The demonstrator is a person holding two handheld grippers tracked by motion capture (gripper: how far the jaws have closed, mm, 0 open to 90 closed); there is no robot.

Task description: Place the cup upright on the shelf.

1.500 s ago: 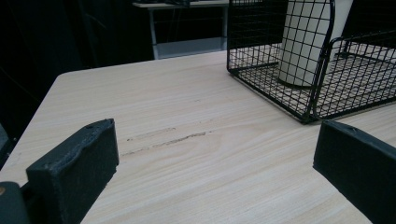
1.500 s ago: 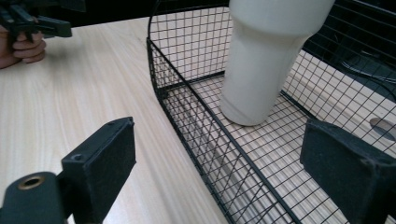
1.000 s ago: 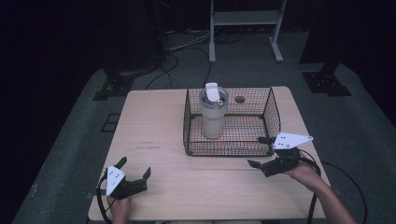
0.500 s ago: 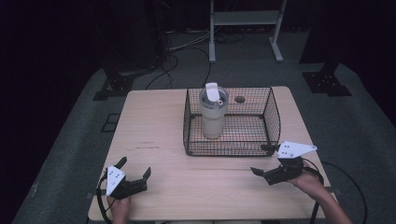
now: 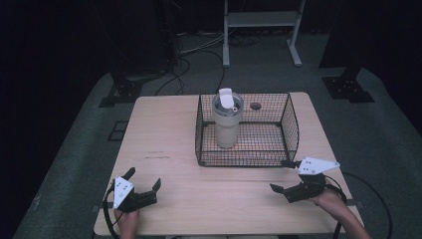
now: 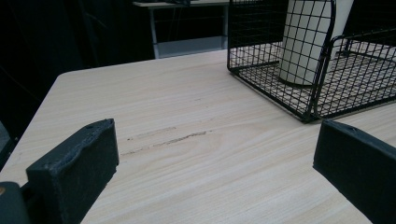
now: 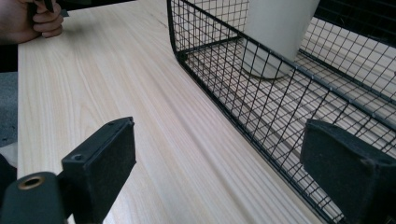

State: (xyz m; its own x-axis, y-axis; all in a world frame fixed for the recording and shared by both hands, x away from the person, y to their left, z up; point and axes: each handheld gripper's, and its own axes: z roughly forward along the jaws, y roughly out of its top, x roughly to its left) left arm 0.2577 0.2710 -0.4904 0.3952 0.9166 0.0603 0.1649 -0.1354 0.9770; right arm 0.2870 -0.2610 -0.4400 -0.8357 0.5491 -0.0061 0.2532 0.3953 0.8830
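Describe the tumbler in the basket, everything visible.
The tumbler is a tall, cream, smooth-walled cup tapering slightly toward its base. It has a clear-looking lid with a white flip tab standing up on top. It stands upright on the wire floor of the black basket, in its left half, apart from the walls. Neither gripper touches it. Contents cannot be told.

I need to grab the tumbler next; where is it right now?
In the high view, the tumbler stands upright inside the wire basket, in its left half near the back, beyond both grippers.
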